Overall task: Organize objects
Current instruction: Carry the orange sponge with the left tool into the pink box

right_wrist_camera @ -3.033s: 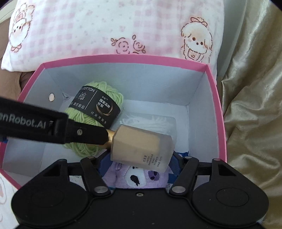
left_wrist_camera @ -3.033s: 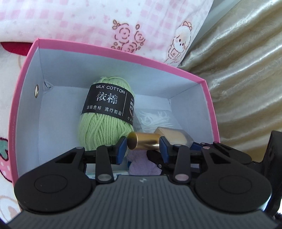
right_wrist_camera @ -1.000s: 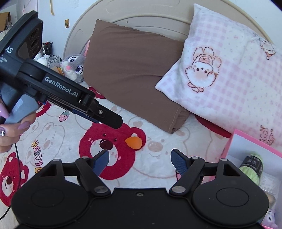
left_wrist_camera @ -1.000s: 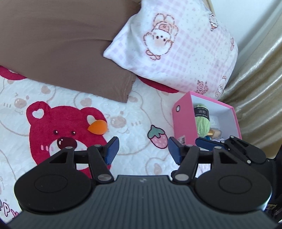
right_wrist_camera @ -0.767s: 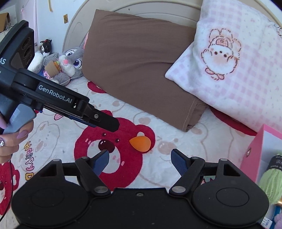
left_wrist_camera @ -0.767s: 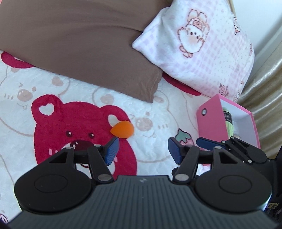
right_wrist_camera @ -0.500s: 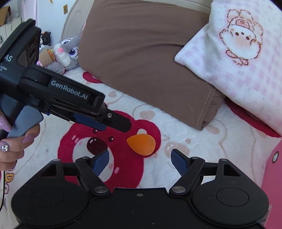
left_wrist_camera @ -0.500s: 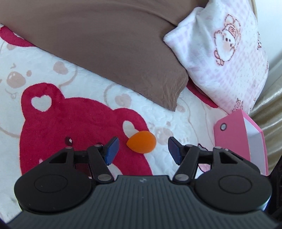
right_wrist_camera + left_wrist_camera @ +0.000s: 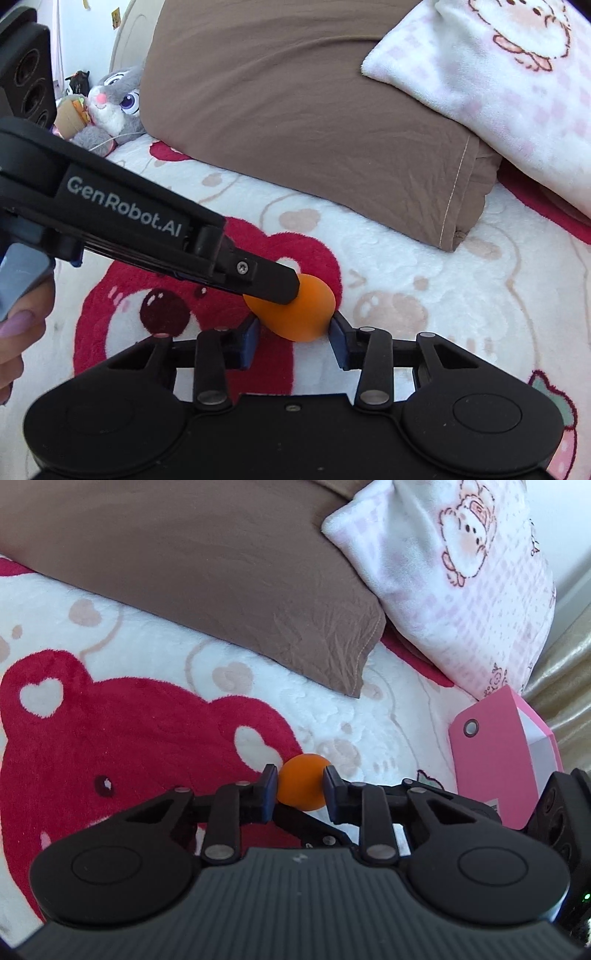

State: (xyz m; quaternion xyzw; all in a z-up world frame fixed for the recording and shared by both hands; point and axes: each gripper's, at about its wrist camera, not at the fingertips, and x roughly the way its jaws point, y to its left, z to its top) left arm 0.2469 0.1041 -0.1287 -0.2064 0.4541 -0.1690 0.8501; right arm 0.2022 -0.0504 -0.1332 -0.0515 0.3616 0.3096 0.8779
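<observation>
left wrist view is showing the left gripper (image 9: 300, 788) pinching the orange sponge (image 9: 302, 785); the right gripper (image 9: 294, 336), spread around it, is risking knocking it loose.

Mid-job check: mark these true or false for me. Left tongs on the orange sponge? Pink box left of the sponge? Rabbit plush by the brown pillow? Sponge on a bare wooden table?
1. The left tongs are clamped on the orange sponge. True.
2. The pink box stands left of the sponge. False: it stands to the right in the left wrist view.
3. A grey rabbit plush lies beside the brown pillow. True.
4. The sponge is on a bare wooden table. False: it is on a bear-print blanket.
</observation>
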